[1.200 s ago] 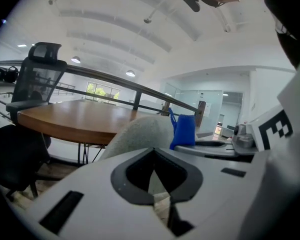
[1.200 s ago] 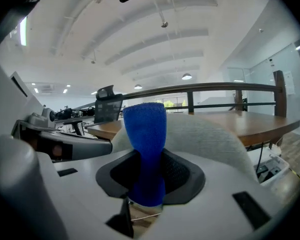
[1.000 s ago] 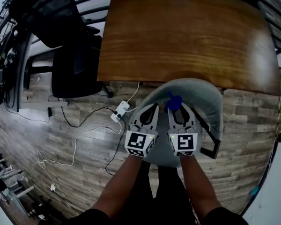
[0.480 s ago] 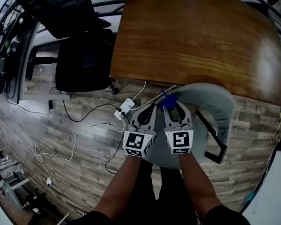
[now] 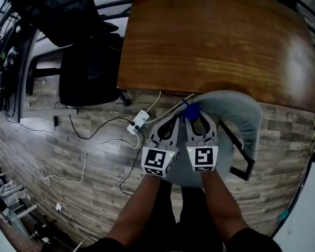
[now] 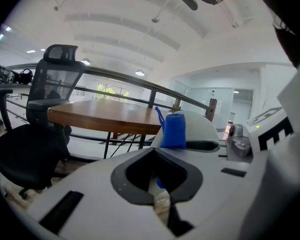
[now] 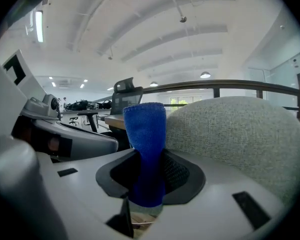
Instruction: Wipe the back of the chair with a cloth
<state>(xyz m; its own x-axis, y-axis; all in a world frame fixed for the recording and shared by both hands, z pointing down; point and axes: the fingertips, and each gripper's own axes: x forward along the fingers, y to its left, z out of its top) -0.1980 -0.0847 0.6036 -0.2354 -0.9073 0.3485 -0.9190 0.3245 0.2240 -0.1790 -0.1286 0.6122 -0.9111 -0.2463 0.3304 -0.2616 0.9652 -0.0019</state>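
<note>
Grey fabric of the chair back (image 5: 239, 109) close under the near edge of the wooden surface (image 5: 210, 41); open plank floor (image 5: 68, 161) to the left, with loose cables (image 5: 97, 139) and a black office chair (image 5: 89, 72) well apart. Both forearms (image 5: 142, 203) straight ahead, tools side by side. Right tool (image 5: 196, 118) clamped on the blue cloth (image 5: 190, 111), upright at the left end of the back's top rim. Left tool (image 5: 170, 121) pressed together, holding nothing, just beside.

Left gripper (image 5: 168, 122) jaws together; right gripper (image 5: 199, 119) beside it, pinching cloth (image 5: 190, 111).
</note>
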